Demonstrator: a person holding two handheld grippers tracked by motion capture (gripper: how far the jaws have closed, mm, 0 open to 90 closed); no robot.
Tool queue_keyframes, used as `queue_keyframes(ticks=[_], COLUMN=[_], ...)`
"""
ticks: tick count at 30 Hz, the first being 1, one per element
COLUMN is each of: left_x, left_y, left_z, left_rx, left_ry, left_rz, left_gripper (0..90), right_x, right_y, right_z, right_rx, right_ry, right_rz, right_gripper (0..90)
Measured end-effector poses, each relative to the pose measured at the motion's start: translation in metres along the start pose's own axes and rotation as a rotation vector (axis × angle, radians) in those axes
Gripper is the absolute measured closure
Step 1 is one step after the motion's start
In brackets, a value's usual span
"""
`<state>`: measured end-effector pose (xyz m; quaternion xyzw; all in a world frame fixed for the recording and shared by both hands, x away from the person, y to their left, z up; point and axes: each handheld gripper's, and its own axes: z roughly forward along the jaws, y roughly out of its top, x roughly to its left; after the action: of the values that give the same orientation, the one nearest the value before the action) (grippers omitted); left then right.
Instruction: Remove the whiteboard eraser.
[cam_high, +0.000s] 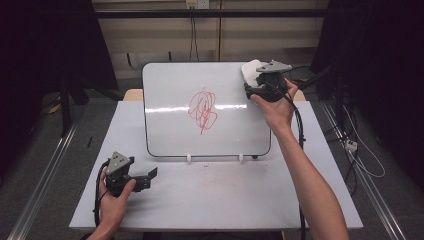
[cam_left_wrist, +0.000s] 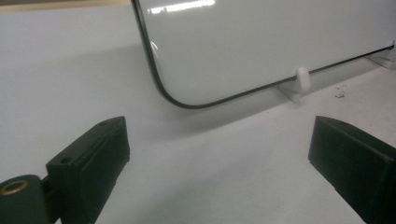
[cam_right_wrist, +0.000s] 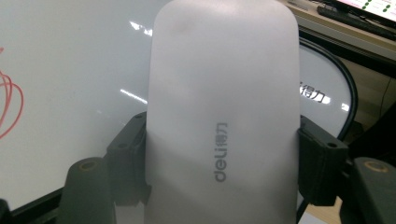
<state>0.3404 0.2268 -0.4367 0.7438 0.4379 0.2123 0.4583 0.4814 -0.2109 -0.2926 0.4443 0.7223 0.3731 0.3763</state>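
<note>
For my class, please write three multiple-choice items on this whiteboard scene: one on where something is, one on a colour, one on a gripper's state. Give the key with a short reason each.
1. Where is the scribble on the whiteboard?
A. near its middle
B. bottom left corner
C. top right corner

2. What colour is the scribble?
A. blue
B. red
C. green

3. What is the state of the right gripper?
A. open, holding nothing
B. lying on the table
C. shut on the white eraser

Key: 1 A, the lines sit around the board's centre. 2 B, the lines are red. 3 C, both black jaws press the eraser's sides, while the left gripper stands open.
</note>
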Motion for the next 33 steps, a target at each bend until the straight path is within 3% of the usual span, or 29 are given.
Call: queue_keyframes(ticks=[10, 21, 29, 33], left_x=[0.001, 0.002, 0.001, 0.005], left_y=[0.0, -0.002, -0.003, -0.007], left_z=[-0.006, -0.012, -0.014, -0.015], left_rx=[-0.01, -0.015, -0.014, -0.007], left_ry=[0.021, 0.033, 0.039, 0.03], left_rz=[0.002, -0.02, 0.007, -0.021], left_gripper=[5.2, 5.2, 5.2, 5.2], right_x=[0.007, 0.017, 0.031, 0.041], right_y=[0.0, -0.015, -0.02, -0.019], right_z=[-0.017, -0.029, -0.028, -0.029], right_rx=[-0.05, -0.073, -0.084, -0.084], right_ry=[0.027, 0.073, 0.103, 0.109], right_rz=[-0.017, -0.026, -0.067, -0.095], right_gripper=[31.2, 31.2, 31.2, 31.2])
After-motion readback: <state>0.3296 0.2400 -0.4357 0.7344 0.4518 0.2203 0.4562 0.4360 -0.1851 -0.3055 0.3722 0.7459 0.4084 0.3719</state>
